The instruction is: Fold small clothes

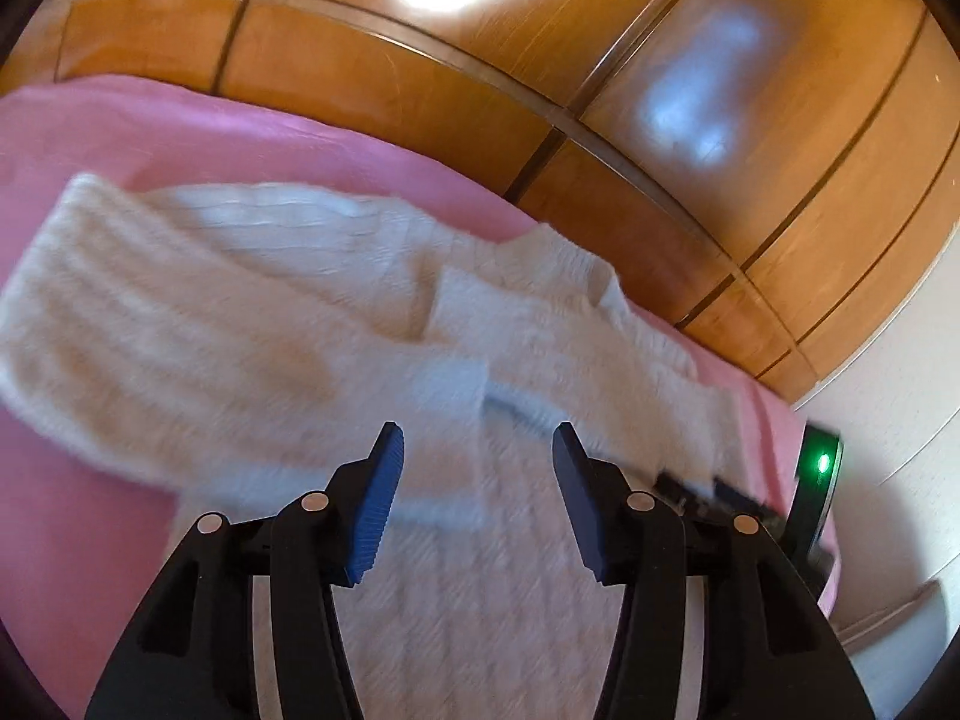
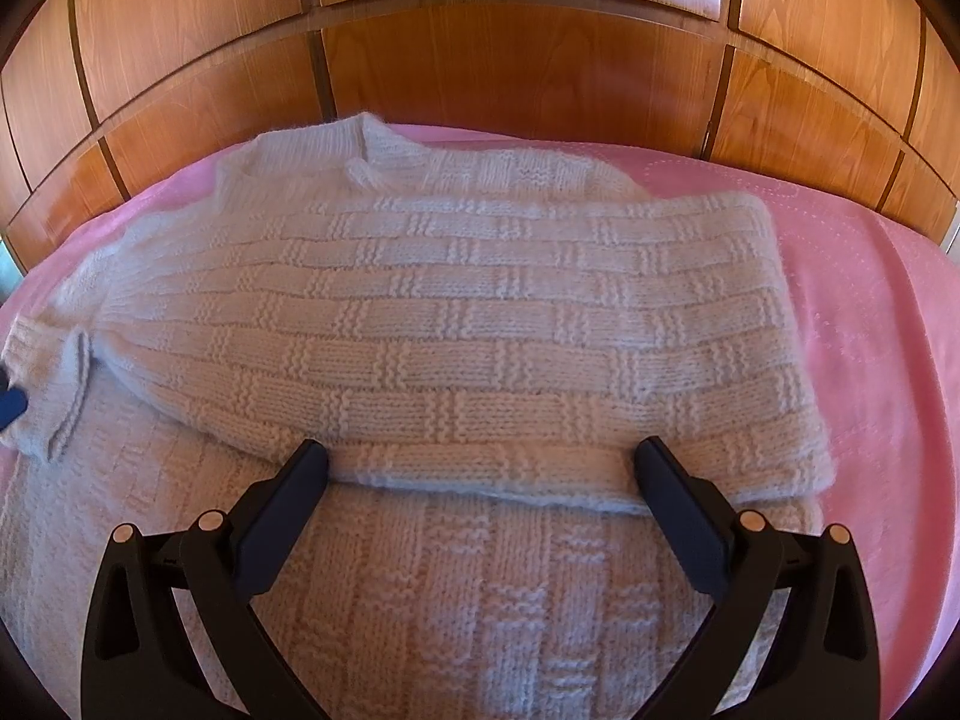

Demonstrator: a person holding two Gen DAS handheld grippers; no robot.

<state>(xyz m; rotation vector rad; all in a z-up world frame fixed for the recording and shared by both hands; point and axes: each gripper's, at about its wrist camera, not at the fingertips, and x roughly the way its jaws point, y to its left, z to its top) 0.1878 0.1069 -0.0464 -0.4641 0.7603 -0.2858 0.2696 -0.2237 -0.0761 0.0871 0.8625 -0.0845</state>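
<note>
On the pink bedspread (image 2: 870,312), a cream basketweave-knit sweater (image 2: 480,312) lies part-folded.

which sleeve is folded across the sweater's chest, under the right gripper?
The big sleeve of the white basket-weave knit sweater, lying across the body just beyond the open right gripper. The other sleeve's cuff sits at the left edge.

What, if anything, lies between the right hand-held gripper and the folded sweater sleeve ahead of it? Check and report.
Nothing visible. The right hand-held gripper is open right at the edge of the folded sleeve of the white sweater, with only knit fabric beneath it.
</note>
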